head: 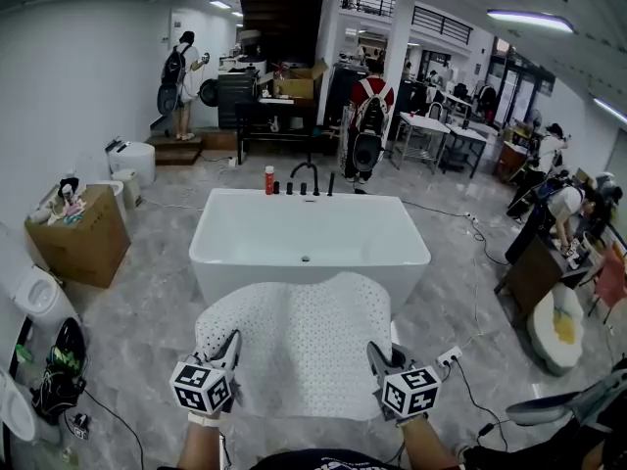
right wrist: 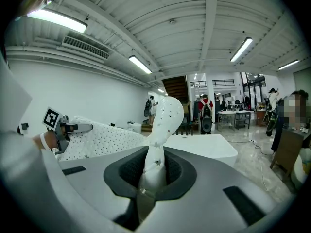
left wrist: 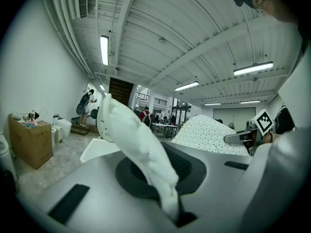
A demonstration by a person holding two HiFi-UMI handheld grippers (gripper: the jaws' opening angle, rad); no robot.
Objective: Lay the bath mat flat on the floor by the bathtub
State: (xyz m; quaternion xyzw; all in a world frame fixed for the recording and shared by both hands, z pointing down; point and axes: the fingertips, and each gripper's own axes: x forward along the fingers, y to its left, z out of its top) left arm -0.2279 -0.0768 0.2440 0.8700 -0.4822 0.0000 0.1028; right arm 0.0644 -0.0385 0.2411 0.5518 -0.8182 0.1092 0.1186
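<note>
Pinching bath mat (head: 294,346) corners, fingers (head: 225,355) of left gripper (head: 234,339) and right gripper (head: 373,349).

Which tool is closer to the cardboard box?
Left. The left tool grips the bath mat on the side toward the cardboard box; the right tool grips its far corner.

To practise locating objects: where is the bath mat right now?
In the head view the bath mat is low and central, spread between the left gripper and right gripper, which clamp its near corners, just before the bathtub.
</note>
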